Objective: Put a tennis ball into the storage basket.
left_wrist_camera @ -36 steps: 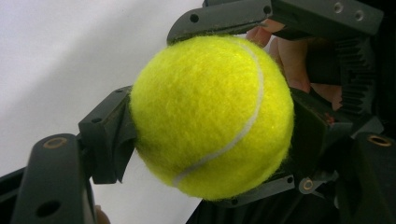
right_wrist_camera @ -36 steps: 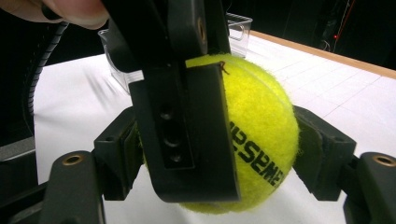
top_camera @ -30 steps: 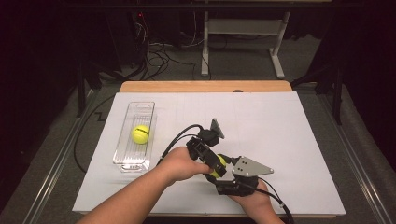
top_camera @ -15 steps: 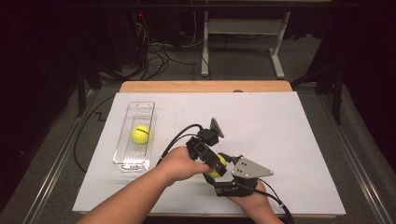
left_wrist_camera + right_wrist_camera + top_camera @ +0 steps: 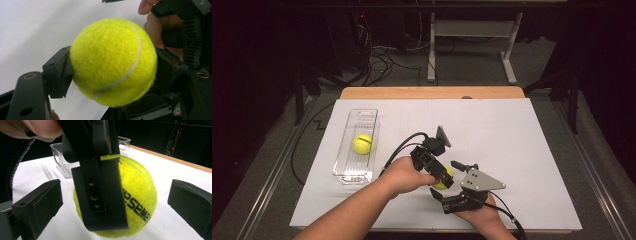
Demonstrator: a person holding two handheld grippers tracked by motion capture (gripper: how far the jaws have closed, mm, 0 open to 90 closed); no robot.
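A yellow tennis ball (image 5: 444, 178) is held just above the white table sheet, near the front middle. My left gripper (image 5: 441, 176) is shut on the tennis ball (image 5: 113, 62), with a black pad pressing each side. My right gripper (image 5: 443, 179) comes in from the right and stands open. In the right gripper view its two pads (image 5: 37, 205) stand wide on either side of the ball (image 5: 137, 197) without touching it, and one jaw of the left gripper (image 5: 100, 192) crosses the ball's front. A second tennis ball (image 5: 362, 143) lies in a clear plastic tray (image 5: 347, 176) at the left.
The white sheet (image 5: 512, 145) covers most of the wooden table (image 5: 432, 92). Cables trail from both grippers toward the left and the front edge. Beyond the table stand a dark floor, wires and a metal frame leg (image 5: 507, 60).
The right gripper has edged slightly left, closer around the ball. The left hand and the ball it holds have barely shifted.
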